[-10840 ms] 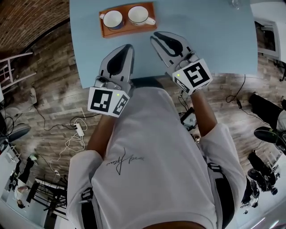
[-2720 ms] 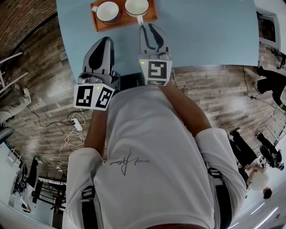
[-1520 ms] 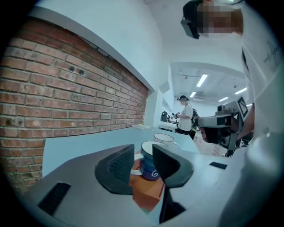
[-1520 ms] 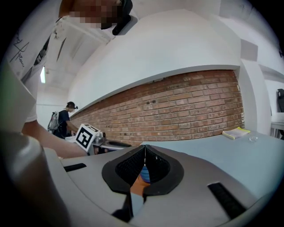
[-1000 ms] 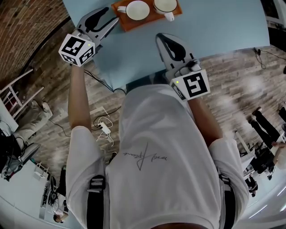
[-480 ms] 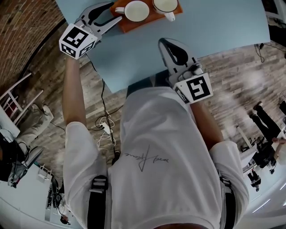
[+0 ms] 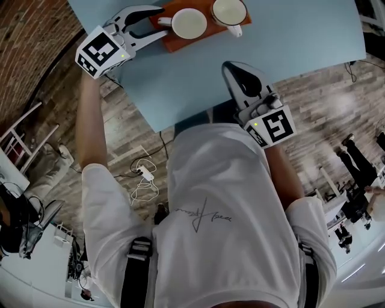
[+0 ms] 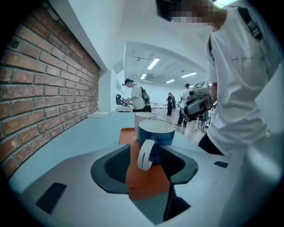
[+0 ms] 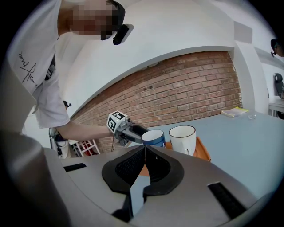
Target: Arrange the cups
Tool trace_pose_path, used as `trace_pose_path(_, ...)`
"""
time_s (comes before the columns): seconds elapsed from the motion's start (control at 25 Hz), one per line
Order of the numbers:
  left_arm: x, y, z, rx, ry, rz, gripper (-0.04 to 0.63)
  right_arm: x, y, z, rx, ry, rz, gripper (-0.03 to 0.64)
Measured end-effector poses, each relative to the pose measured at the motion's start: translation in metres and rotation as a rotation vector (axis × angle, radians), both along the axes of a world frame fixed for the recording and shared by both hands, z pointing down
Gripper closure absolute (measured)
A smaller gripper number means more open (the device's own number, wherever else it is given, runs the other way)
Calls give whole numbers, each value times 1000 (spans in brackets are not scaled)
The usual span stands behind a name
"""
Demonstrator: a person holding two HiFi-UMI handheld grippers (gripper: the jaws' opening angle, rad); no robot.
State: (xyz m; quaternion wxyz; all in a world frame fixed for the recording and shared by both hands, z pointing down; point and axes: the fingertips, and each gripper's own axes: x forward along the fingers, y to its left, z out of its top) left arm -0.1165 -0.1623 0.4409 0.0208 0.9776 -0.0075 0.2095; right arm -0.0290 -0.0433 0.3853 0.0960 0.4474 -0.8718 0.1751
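Note:
An orange tray (image 7: 174,43) on the pale blue table (image 7: 289,42) carries a blue cup (image 7: 189,23) with a white handle and a white cup (image 7: 228,11). My left gripper (image 7: 161,22) comes in from the tray's left end. It is open, and its jaws have just spread a little wider. In the left gripper view the blue cup's handle (image 8: 145,154) stands between the pads of the left gripper (image 8: 145,150), touching neither. The white cup (image 8: 144,116) stands behind. My right gripper (image 7: 231,65) is shut and empty, short of the tray; its tips (image 9: 144,147) point at both cups.
A brick wall (image 8: 40,88) runs along the table's left side. The table's near edge (image 7: 198,114) lies just below the right gripper. A book (image 9: 235,112) lies at the table's far end. People stand in the room beyond. Cables lie on the wood floor (image 7: 141,180).
The left gripper has moved in from the tray's left corner, so its jaws now flank the blue cup's handle. The right gripper has drawn slightly back toward the table's near edge, still shut.

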Motion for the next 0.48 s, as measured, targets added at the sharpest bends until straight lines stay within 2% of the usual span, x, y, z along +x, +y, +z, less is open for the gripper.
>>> trace_pose_path(0.16,2,-2,-2,19,11,18,402,-8,-4,-4,3,16,-66,595)
trace_pose_path(0.48,5,1,4,-13,61,34,434,-33,-25,-12,22,7,-176,595)
